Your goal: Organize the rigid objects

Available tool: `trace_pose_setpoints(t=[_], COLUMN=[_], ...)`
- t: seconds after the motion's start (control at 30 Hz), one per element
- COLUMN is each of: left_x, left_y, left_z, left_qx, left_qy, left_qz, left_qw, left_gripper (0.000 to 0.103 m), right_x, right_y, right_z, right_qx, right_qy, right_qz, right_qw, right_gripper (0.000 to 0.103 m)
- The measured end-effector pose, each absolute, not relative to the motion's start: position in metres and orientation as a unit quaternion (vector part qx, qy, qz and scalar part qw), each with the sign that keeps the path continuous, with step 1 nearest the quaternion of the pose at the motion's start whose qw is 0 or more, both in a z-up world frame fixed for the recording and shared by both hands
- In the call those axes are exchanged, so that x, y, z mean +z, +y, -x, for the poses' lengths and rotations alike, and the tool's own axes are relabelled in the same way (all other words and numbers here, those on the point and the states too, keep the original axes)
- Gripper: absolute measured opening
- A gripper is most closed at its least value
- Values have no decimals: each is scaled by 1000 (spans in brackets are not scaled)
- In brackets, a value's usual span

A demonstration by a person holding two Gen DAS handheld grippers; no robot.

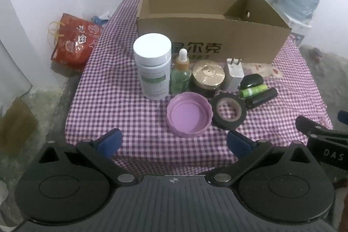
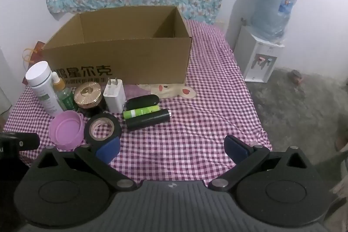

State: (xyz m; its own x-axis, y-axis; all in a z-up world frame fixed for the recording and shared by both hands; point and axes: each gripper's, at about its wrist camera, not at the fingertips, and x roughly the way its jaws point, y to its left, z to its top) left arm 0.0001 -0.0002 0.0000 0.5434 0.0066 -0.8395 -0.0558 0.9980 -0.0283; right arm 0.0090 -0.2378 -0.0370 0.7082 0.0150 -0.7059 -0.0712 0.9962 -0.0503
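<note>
While both tools hang low over the near edge of the checked tabletop (image 1: 121, 101), the left gripper (image 1: 173, 142) has its blue-padded fingers spread wide with nothing between them, and the right gripper (image 2: 171, 148) is spread just as wide and holds nothing either; its left pad sits in front of the black tape roll (image 2: 102, 131) in the right wrist view, though whether they touch cannot be told. In the left wrist view, part of the other tool at the right edge shows the letters "DAS".

The cardboard box (image 1: 208, 36) stands open at the far side of the tabletop, with large dark Chinese characters printed on its front wall; the last two read "尔克". Just in front of it stand a white bottle (image 1: 153, 66) with a green label whose print is too small to read, a dropper bottle (image 1: 181, 73), a gold-lidded jar (image 1: 207, 77) and a white charger plug (image 1: 233, 74). Nearer lie a purple lid (image 1: 188, 116), open side up, beside the tape roll, then a green tube (image 1: 253, 91), a black cylinder (image 1: 262, 98) and a black oval case (image 1: 251, 80).
</note>
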Motion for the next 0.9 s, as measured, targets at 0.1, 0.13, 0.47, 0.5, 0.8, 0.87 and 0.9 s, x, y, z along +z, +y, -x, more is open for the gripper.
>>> trace_pose_setpoints(t=[0.1,0.13,0.47,0.5,0.8,0.87,0.9], left_x=[0,0,3,3,5,5,6], left_y=[0,0,1,1,0,0,0], left_z=[0,0,-1,0,-1,-1,-1], left_qx=[17,17,15,15,16,16,17], left_qy=[477,478,480,479,479,479,479], left_qz=[26,26,28,28,26,25,25], left_qw=[878,878,877,877,878,878,878], left_gripper=[103,103,103,103,103,103,103], right_x=[-36,-36,-29,-29,-28,-28,-27], right_y=[-237,-237,-243,-239,-238,-238,-239], right_z=[-9,-9,-20,-13,-9,-9,-9], right_qx=[23,23,24,23,23,22,22], right_qy=[382,382,384,379,375,375,375], right_qz=[38,38,37,41,45,45,45], right_qw=[923,923,922,924,926,926,926], right_gripper=[103,103,103,103,103,103,103])
